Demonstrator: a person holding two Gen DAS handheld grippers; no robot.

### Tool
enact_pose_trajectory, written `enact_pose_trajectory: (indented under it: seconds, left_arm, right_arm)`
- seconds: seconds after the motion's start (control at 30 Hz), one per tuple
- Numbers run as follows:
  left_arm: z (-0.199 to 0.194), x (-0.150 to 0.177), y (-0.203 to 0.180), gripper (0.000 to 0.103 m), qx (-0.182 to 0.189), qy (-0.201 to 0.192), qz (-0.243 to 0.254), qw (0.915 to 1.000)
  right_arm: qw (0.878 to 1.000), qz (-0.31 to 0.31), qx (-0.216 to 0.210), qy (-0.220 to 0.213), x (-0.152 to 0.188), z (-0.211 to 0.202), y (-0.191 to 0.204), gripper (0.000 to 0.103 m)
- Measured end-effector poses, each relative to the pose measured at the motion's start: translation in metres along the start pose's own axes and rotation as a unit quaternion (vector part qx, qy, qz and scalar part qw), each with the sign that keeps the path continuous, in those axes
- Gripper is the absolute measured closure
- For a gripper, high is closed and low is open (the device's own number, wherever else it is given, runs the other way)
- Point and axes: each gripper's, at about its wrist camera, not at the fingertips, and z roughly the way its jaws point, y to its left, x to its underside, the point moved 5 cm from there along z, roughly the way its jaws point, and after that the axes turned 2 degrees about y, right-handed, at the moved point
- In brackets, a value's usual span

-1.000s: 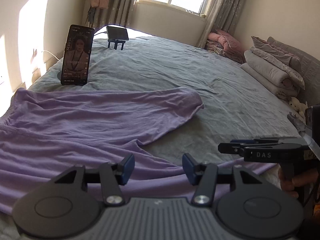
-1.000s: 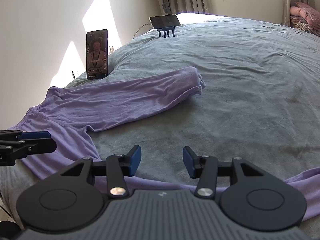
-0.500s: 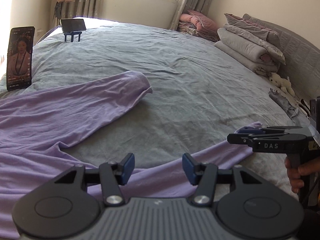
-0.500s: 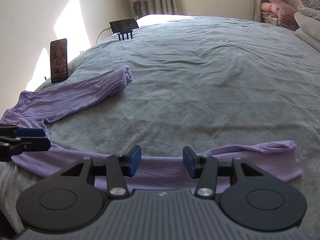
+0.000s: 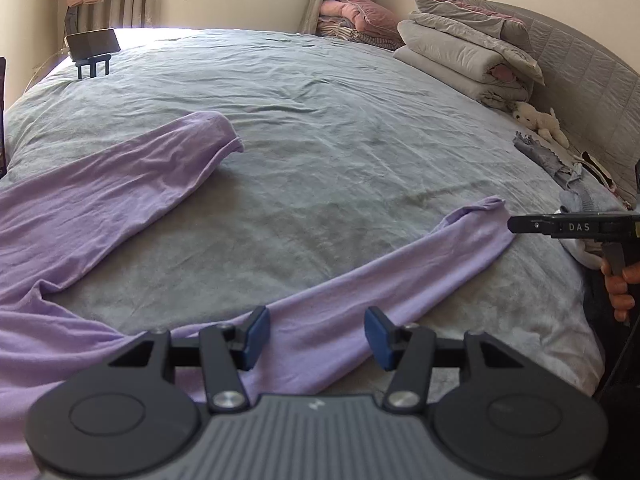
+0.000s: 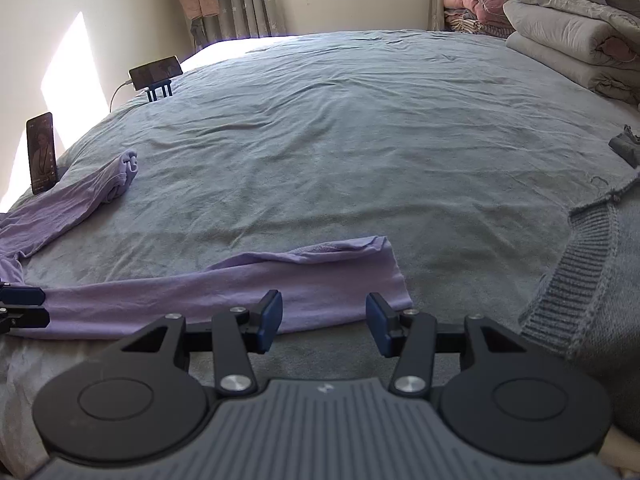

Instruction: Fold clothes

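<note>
1. Left wrist view: left gripper [image 5: 316, 334] with jaws about half open, nothing between the blue pads [image 5: 256, 336]. The lilac long-sleeved top [image 5: 80, 216] lies on the grey bedsheet [image 5: 340, 128]; its near sleeve [image 5: 400, 280] runs beneath and beyond the fingers, toward the right gripper [image 5: 516, 225].
2. Right wrist view: right gripper [image 6: 324, 322], jaws half open, empty. The sleeve's cuff [image 6: 384, 276] lies just ahead of the fingers; a grey knit sweater [image 6: 592, 280] lies to their right.
</note>
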Motion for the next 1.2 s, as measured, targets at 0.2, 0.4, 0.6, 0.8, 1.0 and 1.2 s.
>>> enact_pose_trajectory:
  seconds: [0.2, 0.4, 0.6, 0.8, 1.0, 1.2]
  left_arm:
    - [0.007, -0.003, 0.000, 0.049, -0.006, 0.002, -0.002, 1.0000]
    - [0.009, 0.000, -0.008, 0.049, -0.020, 0.000, 0.031, 0.9993]
    - [-0.006, 0.004, -0.006, 0.049, -0.018, -0.008, 0.040, 0.9990]
    - [-0.025, 0.012, 0.003, 0.049, -0.027, -0.019, 0.036, 0.9988]
    - [-0.054, 0.037, 0.008, 0.049, -0.059, -0.041, 0.053, 0.9961]
    - [-0.075, 0.059, 0.023, 0.049, -0.109, -0.050, 0.081, 0.9895]
  right_arm:
    - [0.999, -0.007, 0.016, 0.026, -0.015, 0.029, -0.008, 0.053]
    - [0.999, -0.008, 0.034, 0.020, -0.040, 0.063, -0.010, 0.053]
    - [0.999, 0.018, 0.040, 0.002, -0.053, 0.062, -0.018, 0.053]
    - [1.000, 0.014, 0.012, -0.002, -0.042, 0.025, -0.007, 0.053]
    - [0.999, 0.004, -0.040, 0.006, -0.017, 0.001, 0.018, 0.053]
    - [0.997, -0.044, -0.067, 0.015, 0.013, -0.014, 0.043, 0.053]
